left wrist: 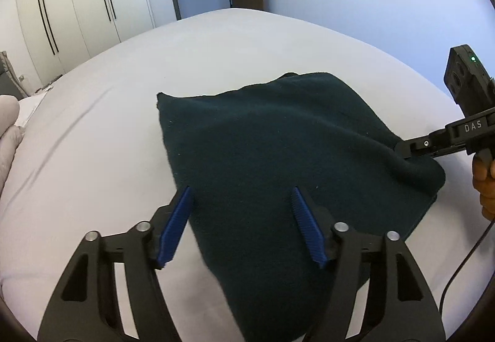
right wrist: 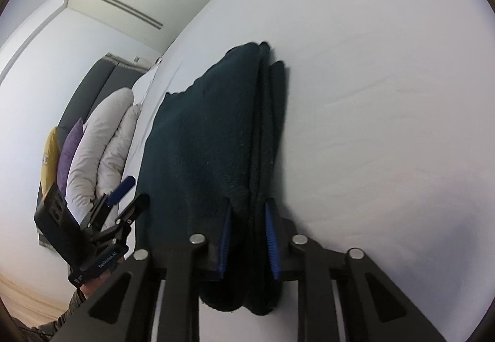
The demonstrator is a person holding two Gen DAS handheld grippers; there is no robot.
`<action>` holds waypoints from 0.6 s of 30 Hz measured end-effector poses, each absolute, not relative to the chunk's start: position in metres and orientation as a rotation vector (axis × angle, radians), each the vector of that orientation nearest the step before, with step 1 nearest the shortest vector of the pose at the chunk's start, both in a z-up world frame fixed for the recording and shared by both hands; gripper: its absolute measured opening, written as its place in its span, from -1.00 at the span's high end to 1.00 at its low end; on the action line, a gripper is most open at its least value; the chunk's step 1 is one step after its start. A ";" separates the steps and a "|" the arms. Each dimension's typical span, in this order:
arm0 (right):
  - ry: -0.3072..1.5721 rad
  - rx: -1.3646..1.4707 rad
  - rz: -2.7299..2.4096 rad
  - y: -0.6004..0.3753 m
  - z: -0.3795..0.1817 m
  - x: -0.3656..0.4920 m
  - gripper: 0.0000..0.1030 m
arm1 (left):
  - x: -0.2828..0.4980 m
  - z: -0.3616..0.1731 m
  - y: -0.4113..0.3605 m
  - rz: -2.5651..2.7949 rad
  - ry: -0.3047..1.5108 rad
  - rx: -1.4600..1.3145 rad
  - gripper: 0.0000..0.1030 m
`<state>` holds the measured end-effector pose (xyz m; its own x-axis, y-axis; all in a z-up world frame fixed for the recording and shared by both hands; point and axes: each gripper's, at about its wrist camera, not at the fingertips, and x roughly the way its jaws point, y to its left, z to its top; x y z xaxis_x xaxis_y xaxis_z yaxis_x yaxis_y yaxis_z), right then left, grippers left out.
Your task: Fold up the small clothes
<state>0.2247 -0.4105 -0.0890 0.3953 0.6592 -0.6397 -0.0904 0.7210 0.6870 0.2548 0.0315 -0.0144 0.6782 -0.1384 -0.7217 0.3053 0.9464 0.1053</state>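
My right gripper (right wrist: 247,236) pinches the folded dark cloth (left wrist: 278,156) at its thick edge. My left gripper (left wrist: 241,221) hangs apart over the cloth's near side, holding nothing. I judge one fold done, with more left.

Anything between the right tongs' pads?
Yes: the dark cloth, its folded edge bunched between the right tongs, clear in the right wrist view.

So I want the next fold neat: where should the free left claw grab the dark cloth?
Left claw is open above the dark cloth. Take the loose far-left corner, coming from the bare sheet side: it lies thin and flat, opposite the right claw's bunched edge.
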 end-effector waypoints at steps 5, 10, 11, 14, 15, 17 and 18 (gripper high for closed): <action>1.060 0.682 0.522 -0.418 -0.101 0.225 0.63 | 0.272 -0.013 0.031 -0.262 0.799 0.198 -0.24; 1.039 0.738 0.538 -0.429 -0.113 0.223 0.68 | 0.298 -0.027 0.035 -0.256 0.868 0.182 -0.24; 1.037 0.742 0.547 -0.429 -0.113 0.223 0.66 | 0.298 -0.027 0.037 -0.255 0.868 0.186 -0.24; 1.042 0.715 0.503 -0.437 -0.102 0.219 0.52 | 0.299 -0.028 0.050 -0.262 0.878 0.153 -0.24; 1.022 0.662 0.449 -0.439 -0.089 0.214 0.50 | 0.294 -0.026 0.044 -0.261 0.878 0.149 -0.24; 0.995 0.588 0.378 -0.440 -0.069 0.208 0.51 | 0.293 -0.026 0.053 -0.261 0.873 0.144 -0.24; 0.974 0.559 0.368 -0.437 -0.057 0.204 0.51 | 0.289 -0.025 0.052 -0.260 0.870 0.144 -0.24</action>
